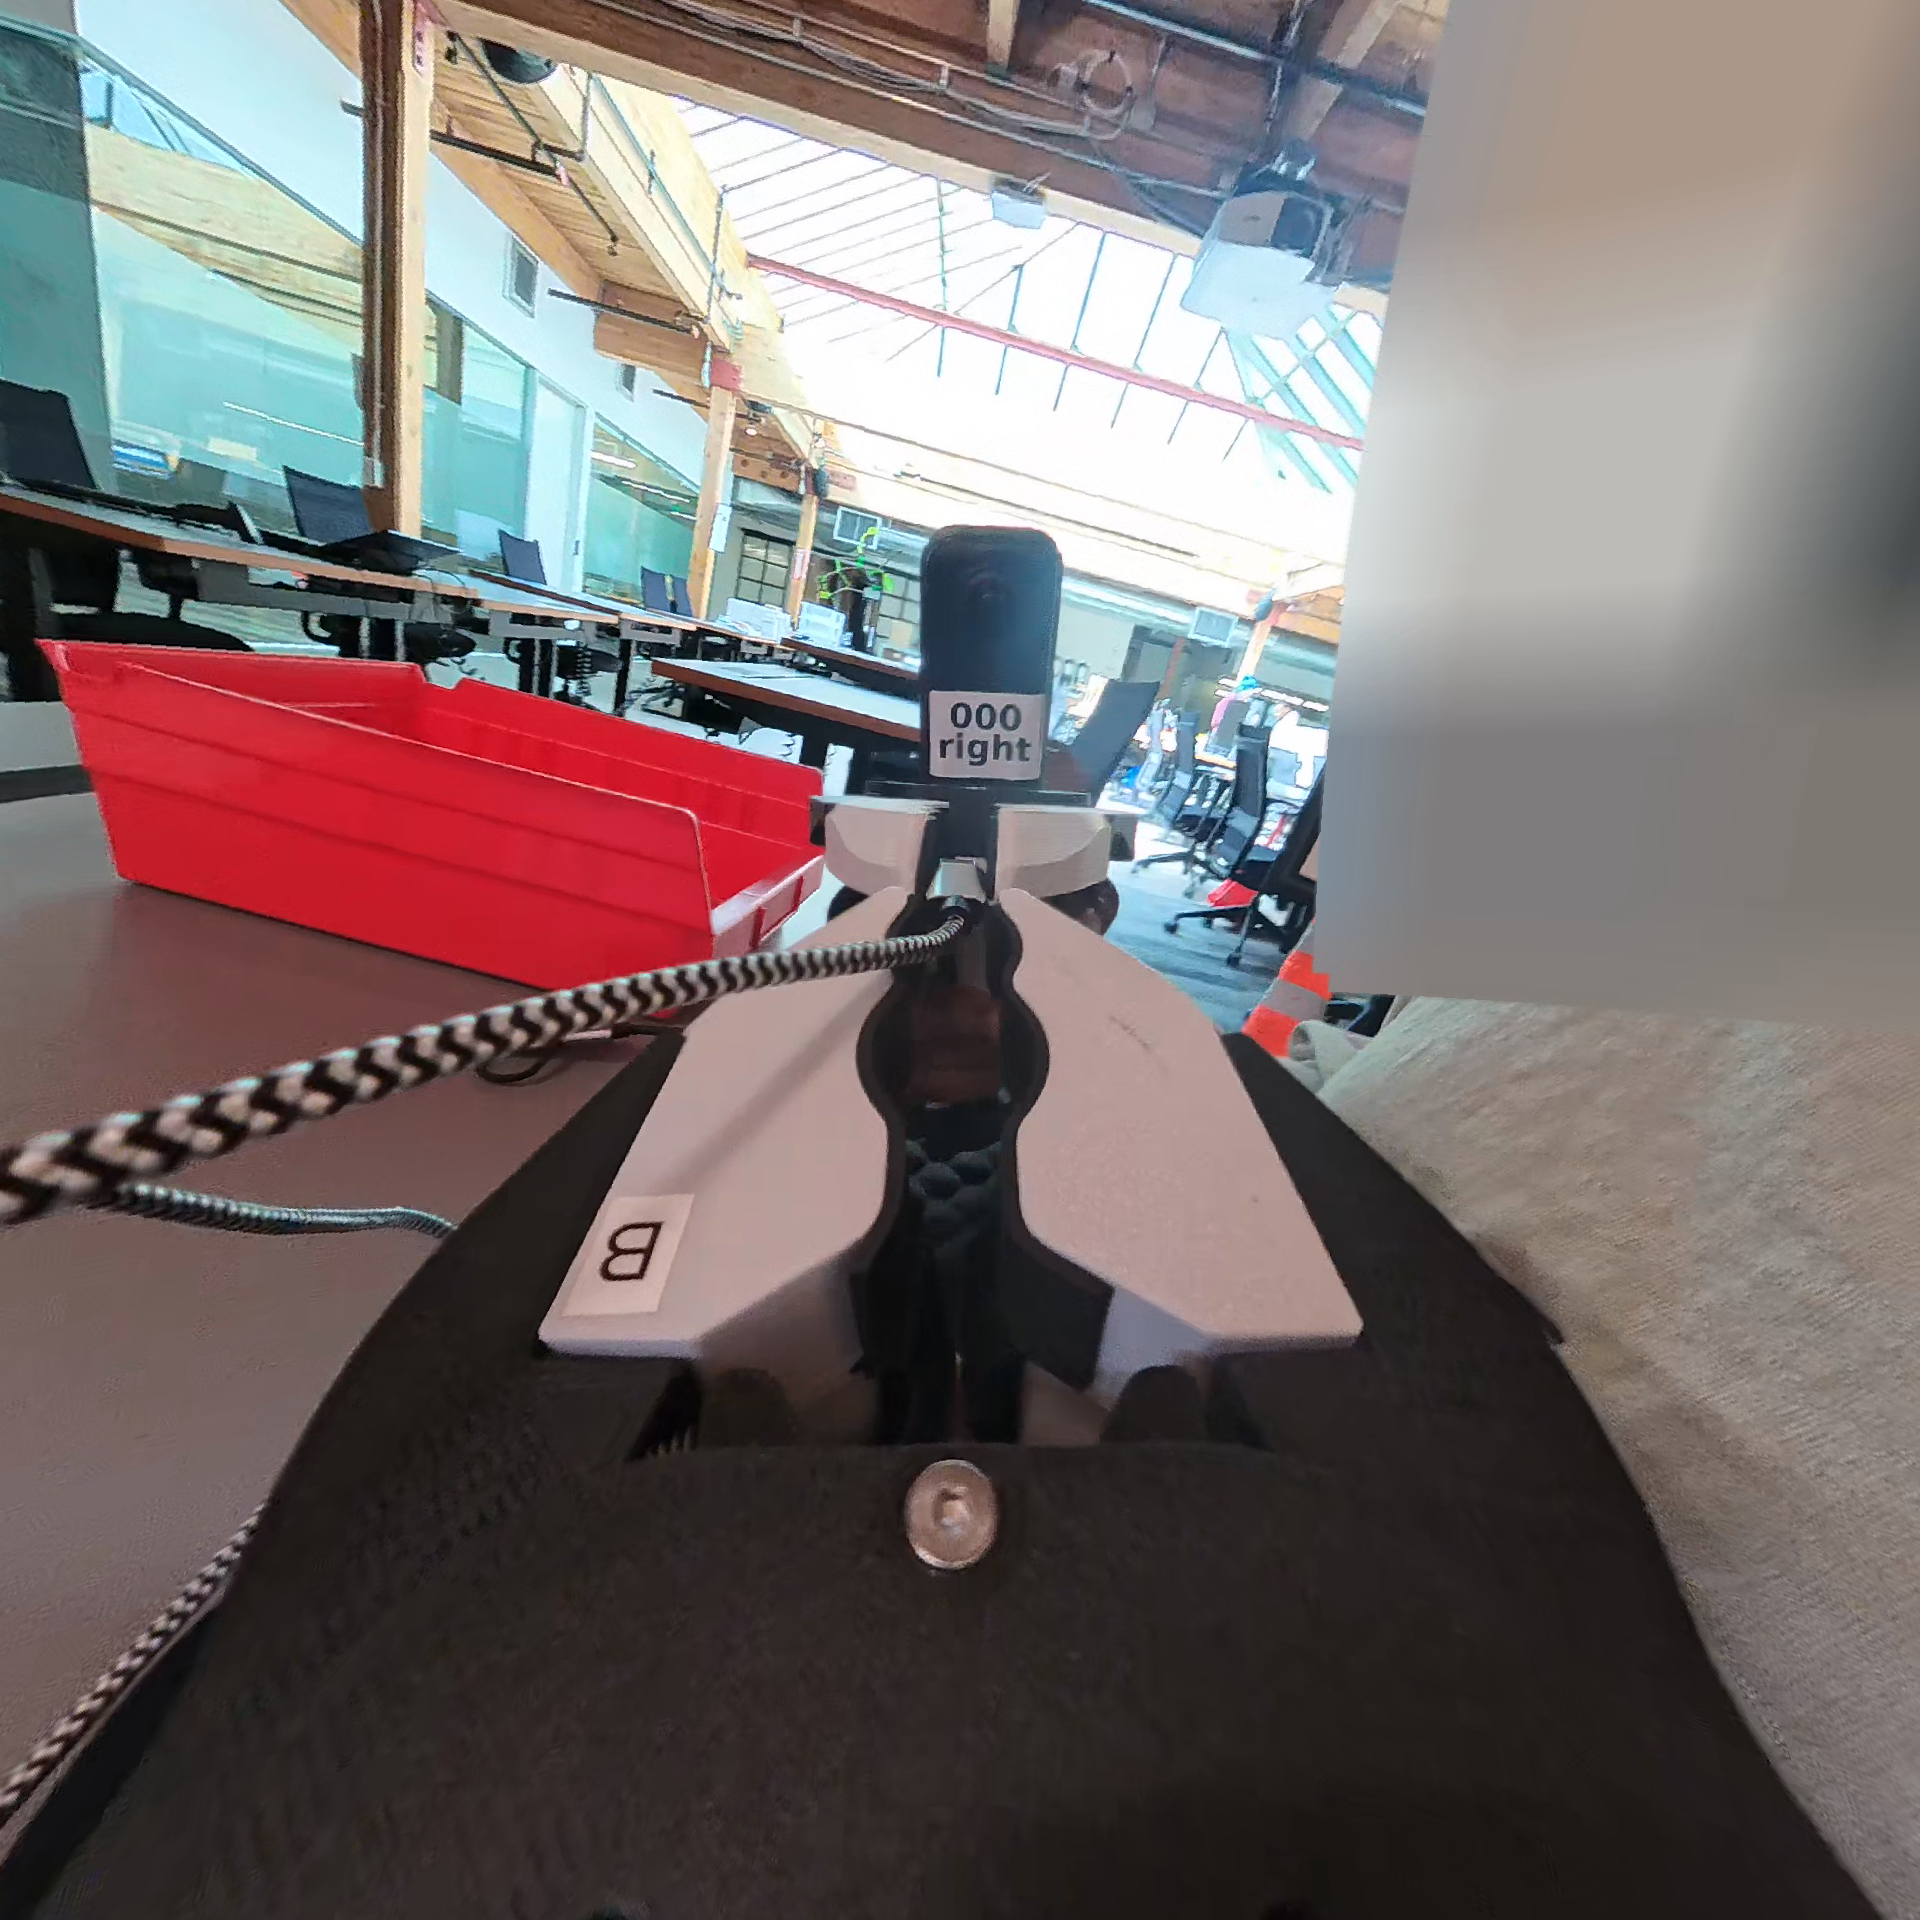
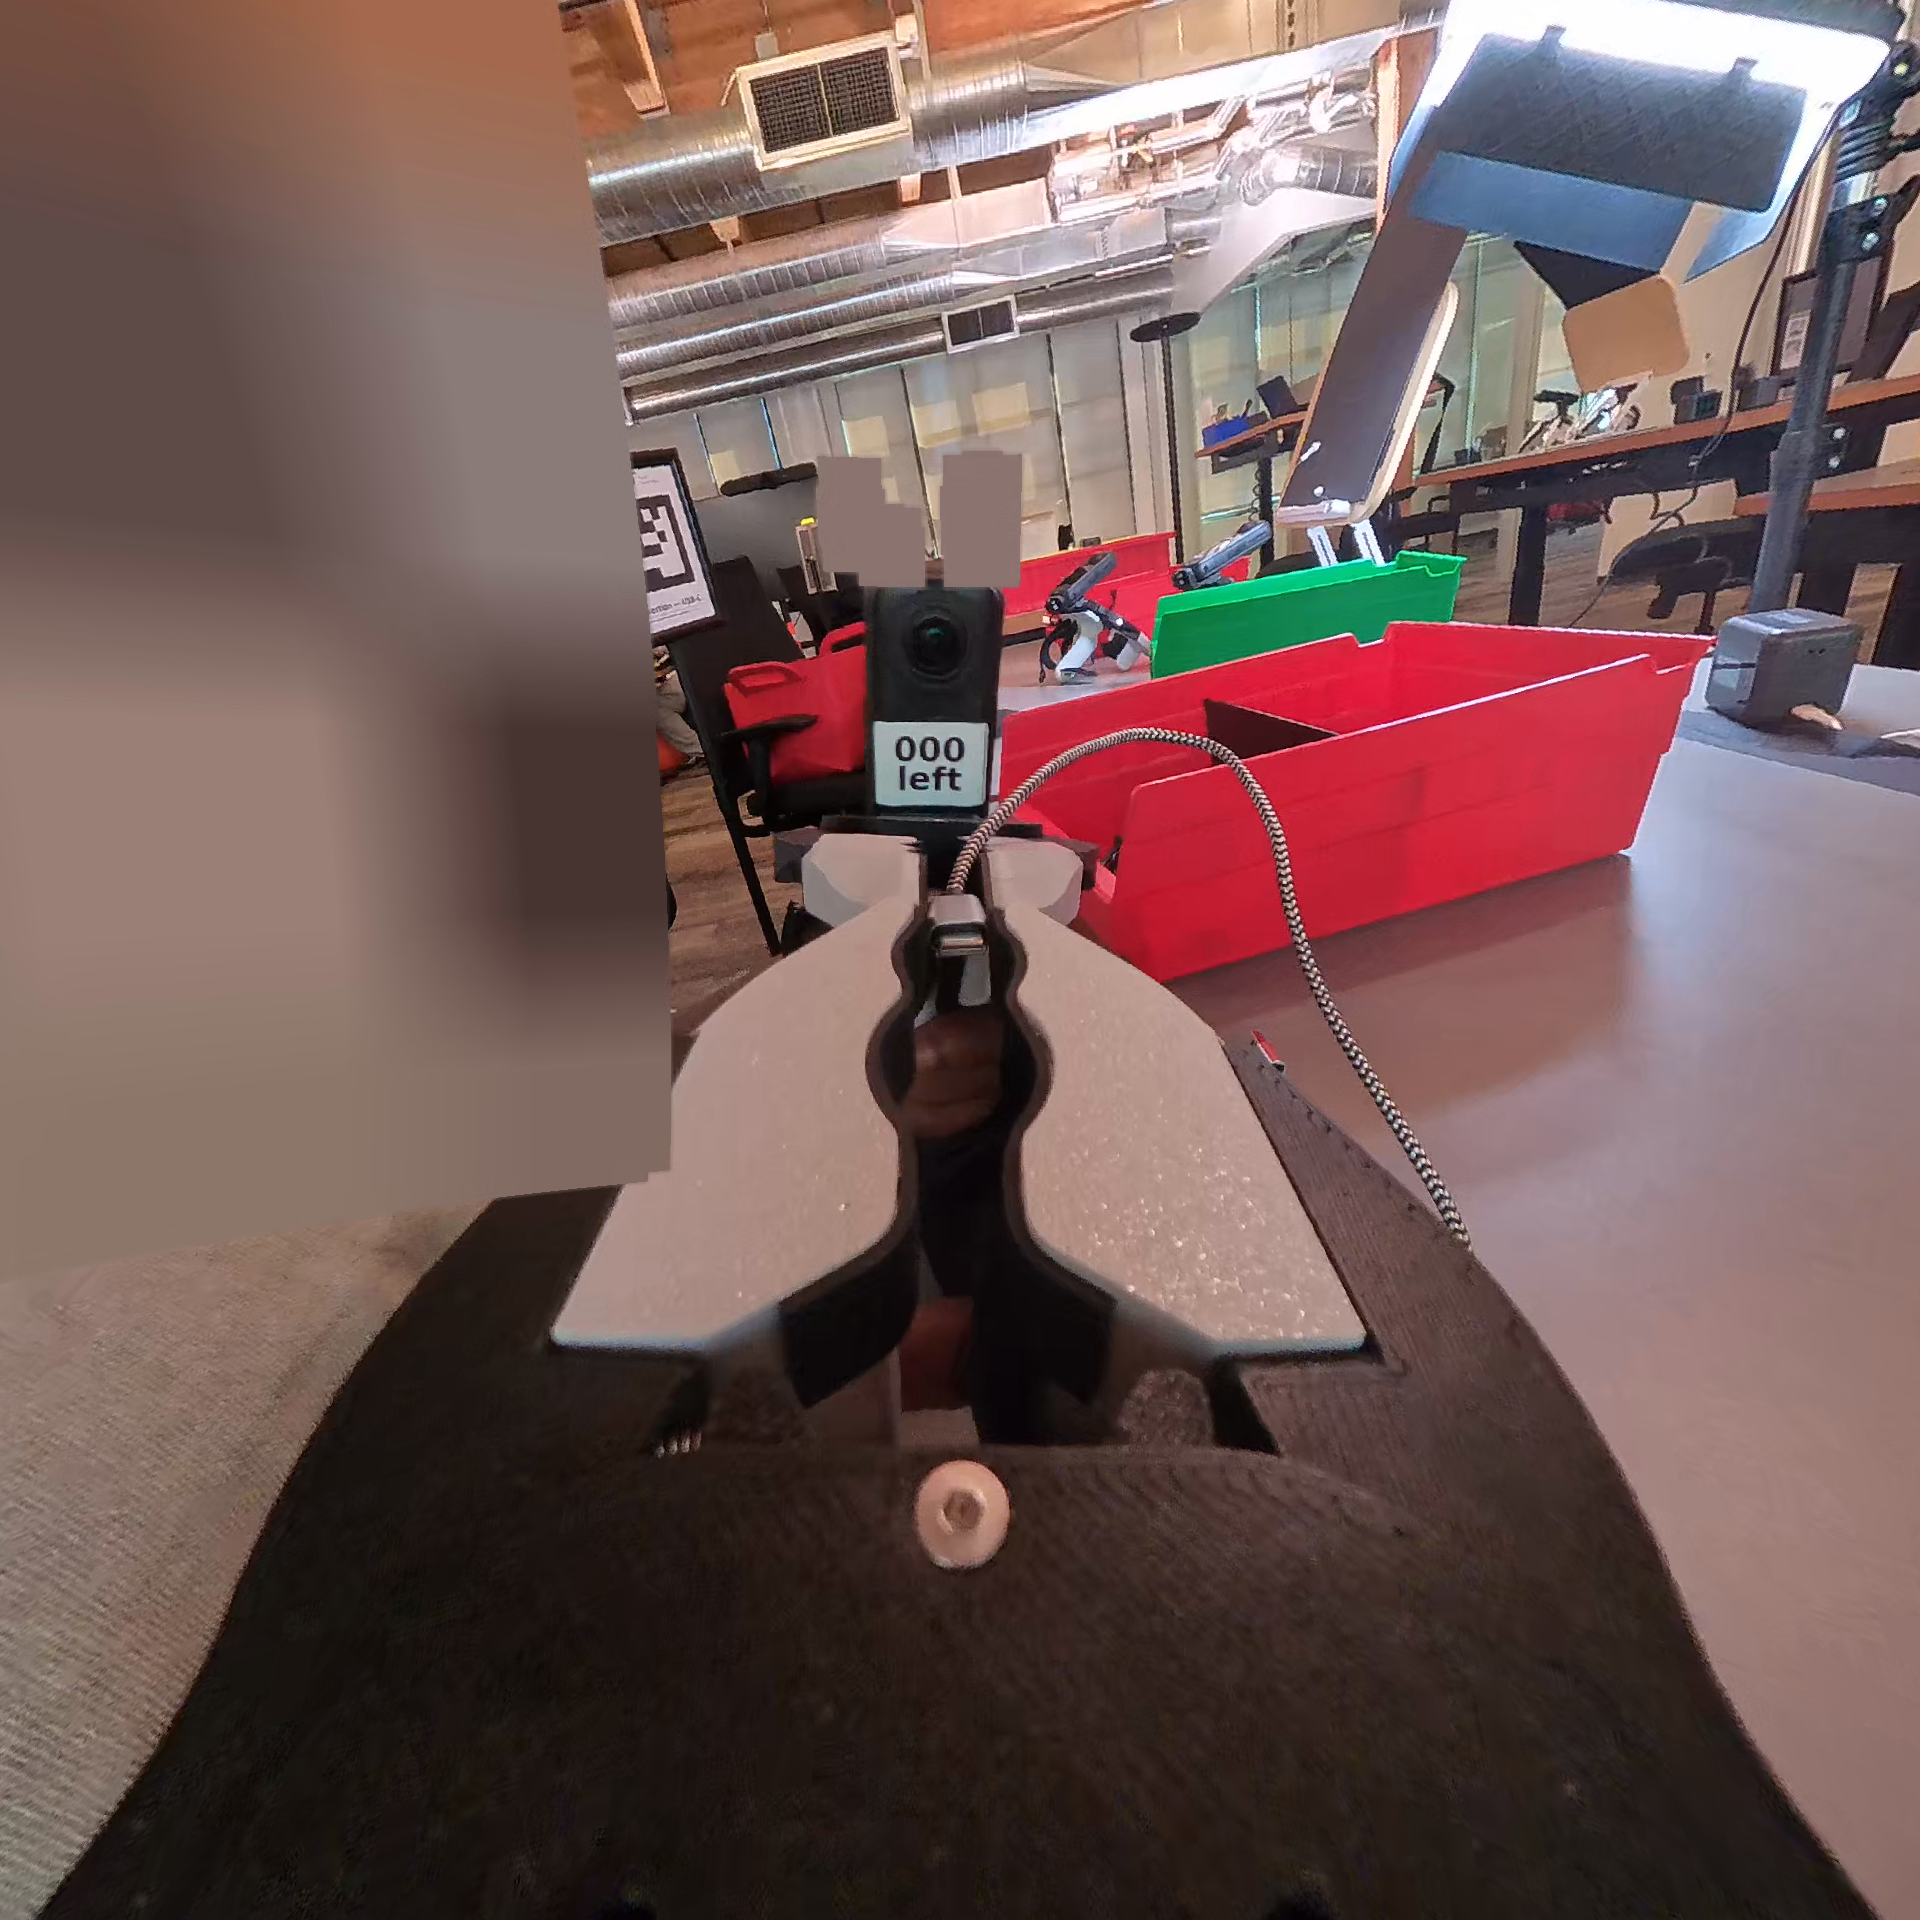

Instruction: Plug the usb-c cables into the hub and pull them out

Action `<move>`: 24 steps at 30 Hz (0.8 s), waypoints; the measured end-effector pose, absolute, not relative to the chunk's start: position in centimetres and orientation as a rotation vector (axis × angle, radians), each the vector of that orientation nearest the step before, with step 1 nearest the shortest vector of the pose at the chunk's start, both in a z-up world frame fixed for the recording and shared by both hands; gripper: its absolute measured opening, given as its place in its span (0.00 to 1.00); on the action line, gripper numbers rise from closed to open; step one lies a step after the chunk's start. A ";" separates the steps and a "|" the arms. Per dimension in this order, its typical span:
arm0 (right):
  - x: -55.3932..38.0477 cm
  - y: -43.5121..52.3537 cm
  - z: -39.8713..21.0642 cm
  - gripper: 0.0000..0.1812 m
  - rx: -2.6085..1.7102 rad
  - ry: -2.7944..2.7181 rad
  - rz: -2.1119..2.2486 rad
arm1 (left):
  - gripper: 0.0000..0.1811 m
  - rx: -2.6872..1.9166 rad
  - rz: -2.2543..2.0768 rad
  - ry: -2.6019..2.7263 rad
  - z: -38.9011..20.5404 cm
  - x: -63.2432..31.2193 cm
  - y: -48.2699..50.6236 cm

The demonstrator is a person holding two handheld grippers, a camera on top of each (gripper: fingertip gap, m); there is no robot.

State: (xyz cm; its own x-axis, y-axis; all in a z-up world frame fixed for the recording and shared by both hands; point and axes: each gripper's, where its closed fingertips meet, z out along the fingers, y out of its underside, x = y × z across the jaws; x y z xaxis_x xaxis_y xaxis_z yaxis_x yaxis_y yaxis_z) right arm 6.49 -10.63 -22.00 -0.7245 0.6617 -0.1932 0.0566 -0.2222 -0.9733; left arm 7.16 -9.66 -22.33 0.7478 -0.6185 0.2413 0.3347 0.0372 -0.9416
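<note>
Both grippers face each other above the desk (image 1: pixel 260 1039), jaws closed: the left gripper (image 1: pixel 961 914) pinches the braided cable (image 1: pixel 436 1039) behind its plug (image 2: pixel 956 925), and the right gripper (image 2: pixel 956 935) closes on that metal plug. Cable looks light and floppy, trailing toward 9 o'clock in the left view; the stiff, small, slippery plug shell is the place to hold.

We see a white sticker (image 1: pixel 620 1254) bearing one black letter on a white finger (image 1: pixel 769 1143) of the left gripper (image 1: pixel 961 914). Each black camera (image 1: pixel 987 613) (image 2: pixel 932 644) carries a white label (image 1: pixel 983 746) (image 2: pixel 928 764) with a number and a word. A framed sign (image 2: pixel 670 540) shows a black-and-white marker with a line of print too small to read.
</note>
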 end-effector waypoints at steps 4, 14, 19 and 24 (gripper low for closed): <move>6.7 -9.1 -21.4 0.14 -0.834 -1.606 1.892 | 0.05 -1.411 -0.627 0.299 -22.7 6.8 -9.6; 11.2 -2.4 -29.3 0.23 -0.677 -2.166 0.924 | 0.05 -1.599 -0.325 0.316 -25.3 4.6 -9.1; 10.4 -2.0 -33.3 0.23 -0.556 -2.184 0.708 | 0.05 -1.634 -0.248 0.326 -25.9 4.7 -8.6; 8.8 -2.2 -33.7 0.17 -0.562 -2.075 0.667 | 0.05 -1.687 -0.186 0.355 -26.7 5.0 -8.2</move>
State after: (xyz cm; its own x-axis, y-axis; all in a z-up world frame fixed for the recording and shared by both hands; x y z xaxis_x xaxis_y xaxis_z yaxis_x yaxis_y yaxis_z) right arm 8.81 -2.22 -33.70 -0.5274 0.6054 0.5961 0.1444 0.7552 -0.6393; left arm 5.03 -8.15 -26.72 0.9378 -0.3377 -0.0808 -0.1259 -0.1139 -0.9855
